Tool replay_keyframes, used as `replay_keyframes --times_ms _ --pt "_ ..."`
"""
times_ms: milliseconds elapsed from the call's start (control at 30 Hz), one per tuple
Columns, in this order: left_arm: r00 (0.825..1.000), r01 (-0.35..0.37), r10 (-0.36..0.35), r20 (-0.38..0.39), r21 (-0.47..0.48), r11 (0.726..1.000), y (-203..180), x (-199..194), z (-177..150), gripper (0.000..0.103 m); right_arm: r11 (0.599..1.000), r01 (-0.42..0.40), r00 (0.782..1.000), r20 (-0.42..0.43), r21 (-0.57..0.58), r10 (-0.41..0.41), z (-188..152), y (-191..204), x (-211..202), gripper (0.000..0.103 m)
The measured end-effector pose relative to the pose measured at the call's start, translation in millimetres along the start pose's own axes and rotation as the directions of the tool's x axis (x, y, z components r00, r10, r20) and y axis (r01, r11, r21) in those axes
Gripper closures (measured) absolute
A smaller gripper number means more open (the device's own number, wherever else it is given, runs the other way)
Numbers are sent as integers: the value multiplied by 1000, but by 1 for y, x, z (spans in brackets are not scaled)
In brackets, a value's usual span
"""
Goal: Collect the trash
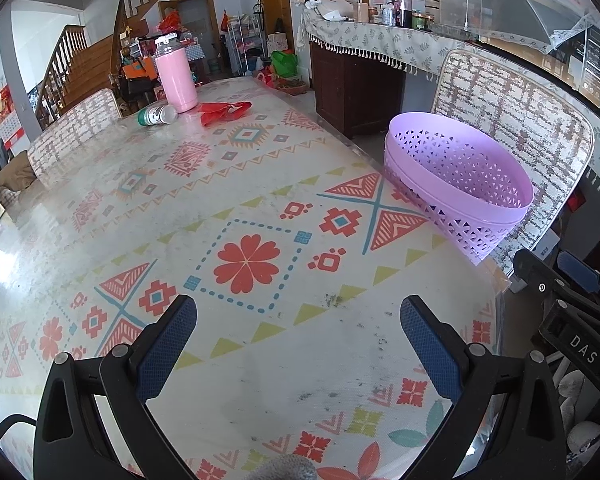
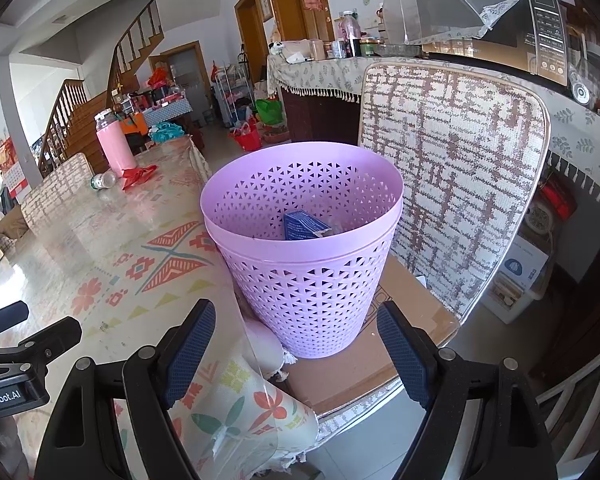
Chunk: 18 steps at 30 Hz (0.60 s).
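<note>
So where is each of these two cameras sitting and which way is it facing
Left wrist: rides the open left claw, above the near end of the patterned table, looking down its length; the right claw shows at its right edge.
Right wrist: rides the open right claw, off the table's corner, facing the purple basket on a chair; the left claw shows at its left edge.
Both show the basket, pink bottle and red wrapper.
</note>
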State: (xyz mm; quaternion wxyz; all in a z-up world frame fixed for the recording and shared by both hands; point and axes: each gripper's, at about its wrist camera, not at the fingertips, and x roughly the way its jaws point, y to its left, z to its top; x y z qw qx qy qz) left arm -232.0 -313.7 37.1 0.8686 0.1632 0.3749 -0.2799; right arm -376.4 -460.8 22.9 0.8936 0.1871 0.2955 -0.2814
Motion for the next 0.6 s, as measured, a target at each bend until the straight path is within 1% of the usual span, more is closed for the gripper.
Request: replay_keyframes --times_ms 100,333,467,600 --pt "1000 0 0 1 0 1000 0 0 1 2 1000 -1 1000 -1 1 1 -1 0 0 16" --pt "999 33 -33 0 -10 999 -3 2 -2 2 1000 -1 1000 -2 1 1 -1 -1 1 16" --pt "999 39 -39 -3 -16 999 -3 2 -1 2 1000 2 1000 2 -1 -2 -1 -2 -1 16" --pt "998 55 -55 -4 -54 997 9 -3 -1 2 1000 11 1000 4 -6 -11 1 -1 -5 15"
